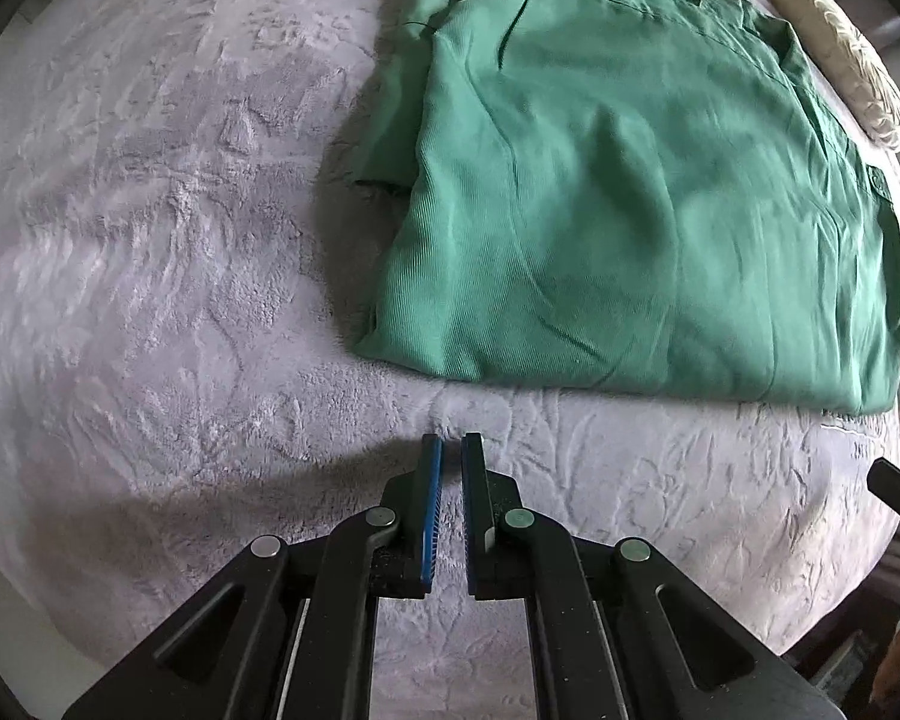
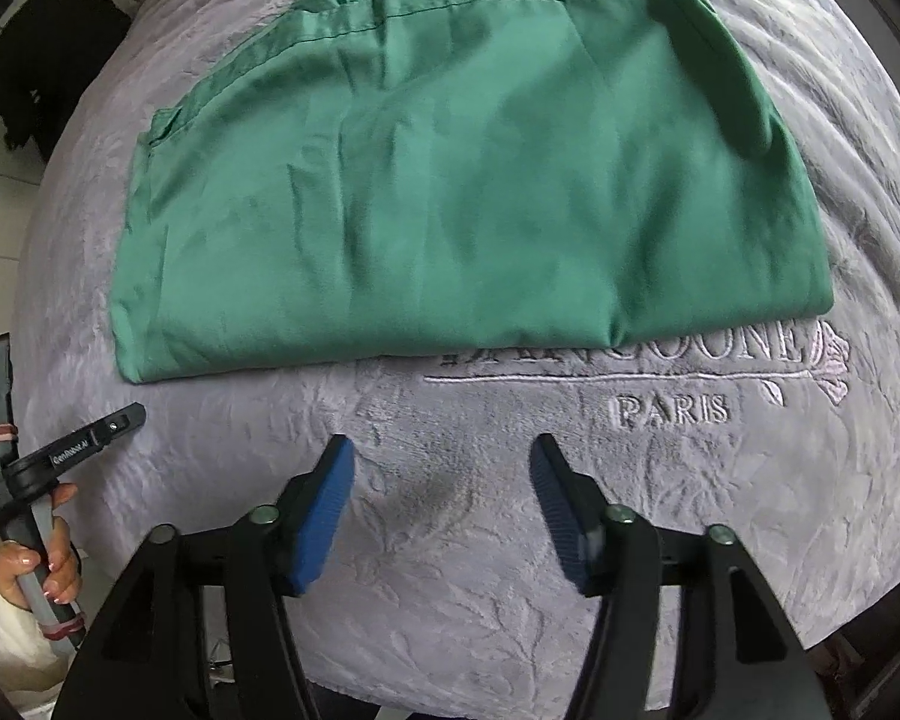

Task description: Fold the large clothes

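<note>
Green cloth is lying folded into a rough rectangle on a bed: a large shirt (image 1: pixel 630 192), buttoned tabs showing at its far edge, is resting flat on a grey plush blanket (image 1: pixel 150 240) embossed with leaf patterns. Both pairs of tongs are hanging above the blanket on the near side of the garment, neither one touching it.

Seen from the left wrist, the left tongs (image 1: pixel 452 444) are sitting nearly closed, their blue pads (image 1: pixel 432 510) almost meeting with only a thin slit between them and nothing caught there. The shirt's near folded edge is lying just beyond their tips and stretching off to the right. A cream cushion (image 1: pixel 846 60) is resting at the blanket's far right edge.

Seen from the right wrist, the right tongs (image 2: pixel 444 450) are standing wide apart, empty, with bare blanket showing between the pads. The shirt is lying ahead of them, its near edge covering the top of stitched lettering, beneath which the word "PARIS" (image 2: pixel 672 410) is reading clearly just past the right pad. At the lower left of this view, a hand (image 2: pixel 54 564) in a pale sleeve is gripping the handle of the other tool beside the bed.
</note>
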